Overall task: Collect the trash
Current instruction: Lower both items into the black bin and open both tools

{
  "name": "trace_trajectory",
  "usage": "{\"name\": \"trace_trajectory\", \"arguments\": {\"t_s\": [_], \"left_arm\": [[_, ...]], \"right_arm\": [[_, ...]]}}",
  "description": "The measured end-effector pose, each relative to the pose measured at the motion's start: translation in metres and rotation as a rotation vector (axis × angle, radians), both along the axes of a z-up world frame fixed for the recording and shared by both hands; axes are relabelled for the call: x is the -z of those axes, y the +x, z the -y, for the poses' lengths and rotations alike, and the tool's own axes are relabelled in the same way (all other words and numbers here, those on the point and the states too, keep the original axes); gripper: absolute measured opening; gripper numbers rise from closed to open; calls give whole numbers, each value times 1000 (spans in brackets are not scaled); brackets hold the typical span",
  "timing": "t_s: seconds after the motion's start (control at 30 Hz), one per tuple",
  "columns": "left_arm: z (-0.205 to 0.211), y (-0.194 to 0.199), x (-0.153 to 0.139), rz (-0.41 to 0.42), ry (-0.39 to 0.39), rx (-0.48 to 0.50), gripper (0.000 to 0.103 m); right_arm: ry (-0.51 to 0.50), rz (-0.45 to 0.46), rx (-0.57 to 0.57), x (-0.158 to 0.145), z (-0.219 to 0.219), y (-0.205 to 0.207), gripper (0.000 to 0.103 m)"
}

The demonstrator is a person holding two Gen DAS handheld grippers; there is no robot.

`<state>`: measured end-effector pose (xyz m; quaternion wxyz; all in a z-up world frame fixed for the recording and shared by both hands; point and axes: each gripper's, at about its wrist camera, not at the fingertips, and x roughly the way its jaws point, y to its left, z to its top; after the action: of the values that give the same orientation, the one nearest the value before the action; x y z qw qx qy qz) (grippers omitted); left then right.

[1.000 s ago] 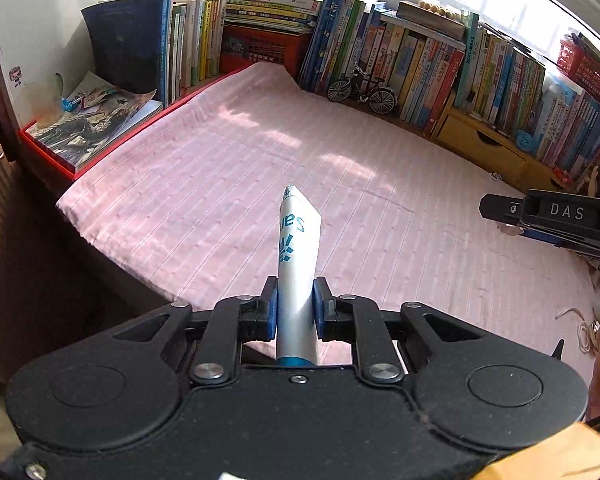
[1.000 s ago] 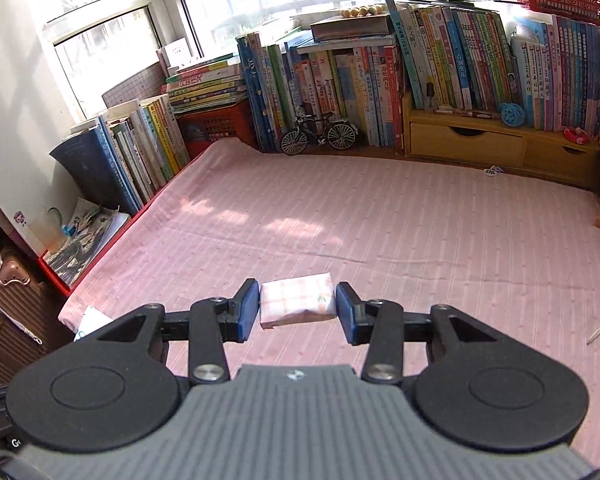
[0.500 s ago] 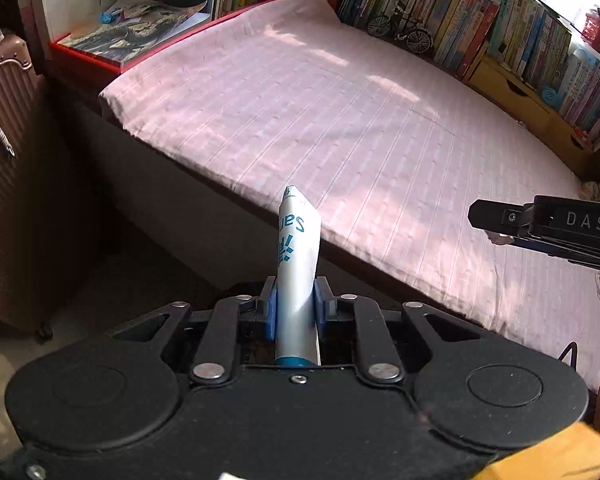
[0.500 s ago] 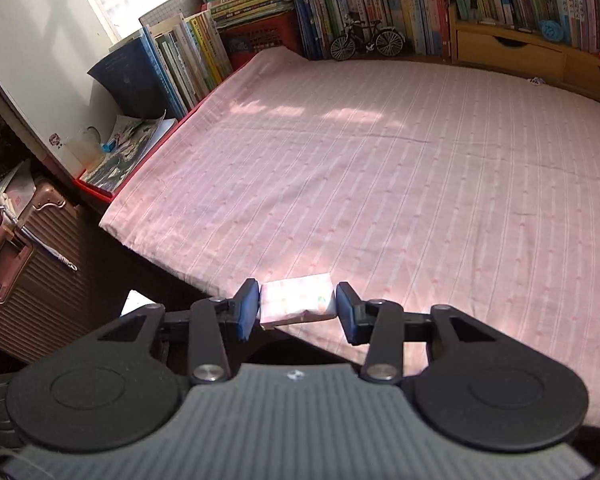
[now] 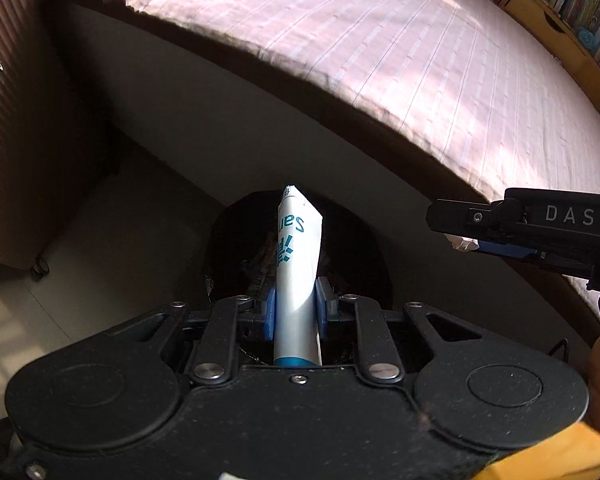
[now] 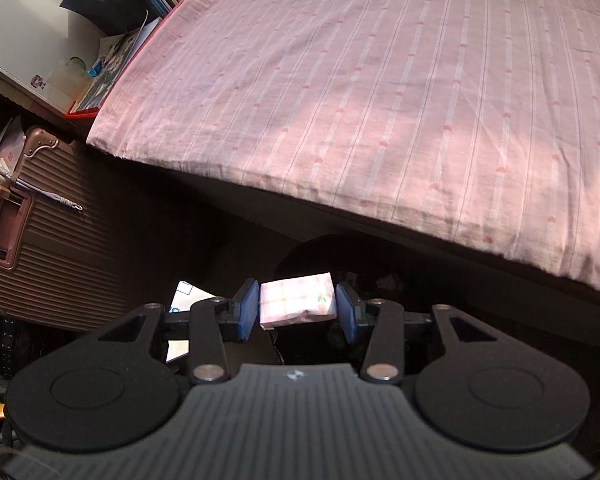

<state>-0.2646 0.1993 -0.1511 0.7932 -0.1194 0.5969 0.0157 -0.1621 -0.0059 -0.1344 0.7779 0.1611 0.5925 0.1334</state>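
My left gripper is shut on a white tube with blue print, which stands upright between the blue pads. Directly beyond it on the floor sits a dark, black-lined trash bin against the bed's side. My right gripper is shut on a small pink-checked tissue pack; the dark bin lies just past it in shadow. The right gripper also shows in the left wrist view, reaching in from the right above the bin's edge, with the pale pack peeking out under it.
A bed with a pink striped sheet overhangs the bin. A ribbed pink suitcase stands left of the bin on a pale tiled floor. Books and magazines line the bed's far side.
Both grippers have dropped and tipped downward from over the bed to its near edge. The floor and the dark bin have come into view. Each grip holds as before.
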Motion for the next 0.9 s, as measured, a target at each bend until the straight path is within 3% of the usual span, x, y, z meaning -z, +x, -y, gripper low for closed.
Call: {"name": "trace_trajectory", "arguments": {"t_s": [0.27, 0.43, 0.73, 0.9], "left_arm": [[6, 7, 46, -108, 11, 53, 19], [7, 10, 68, -161, -19, 56, 21], [13, 16, 94, -234, -4, 86, 22], [15, 17, 93, -216, -2, 101, 23]], "right_arm": [[-17, -150, 100, 44, 3, 3, 48], [-40, -165, 104, 53, 0, 3, 49], [-69, -190, 106, 67, -8, 6, 49], [-68, -195, 117, 71, -9, 9, 49]]}}
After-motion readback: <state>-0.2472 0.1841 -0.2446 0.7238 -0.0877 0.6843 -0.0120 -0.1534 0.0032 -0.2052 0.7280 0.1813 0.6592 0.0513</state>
